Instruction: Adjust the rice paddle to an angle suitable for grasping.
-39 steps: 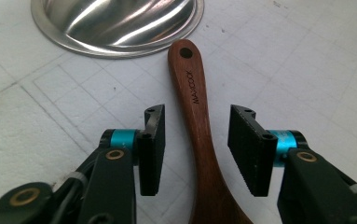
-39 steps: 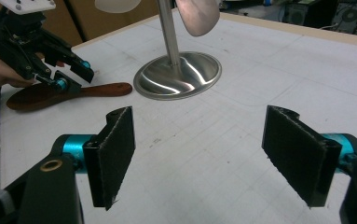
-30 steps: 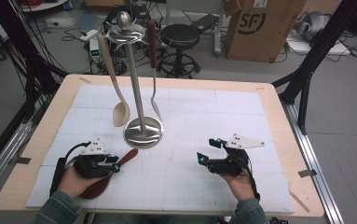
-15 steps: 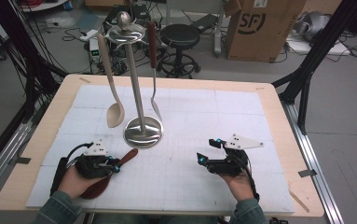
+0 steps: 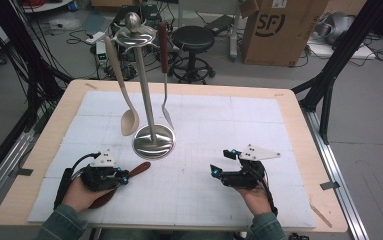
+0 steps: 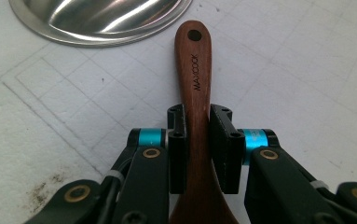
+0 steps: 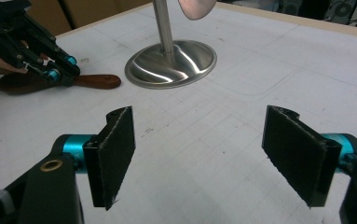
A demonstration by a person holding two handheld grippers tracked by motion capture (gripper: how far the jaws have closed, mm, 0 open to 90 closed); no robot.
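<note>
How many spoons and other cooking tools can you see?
3. A pale spoon and a dark-handled spatula hang on the metal stand. A brown wooden utensil lies on the table, clamped in the left gripper. Its head is hidden.

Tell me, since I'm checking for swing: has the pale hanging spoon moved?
Yes. The pale spoon hangs closer to the stand's base than half a second ago.

left gripper (image 5: pixel 122 176) gripping wooden spoon (image 5: pixel 136 170), right gripper (image 5: pixel 214 171) apart
</note>
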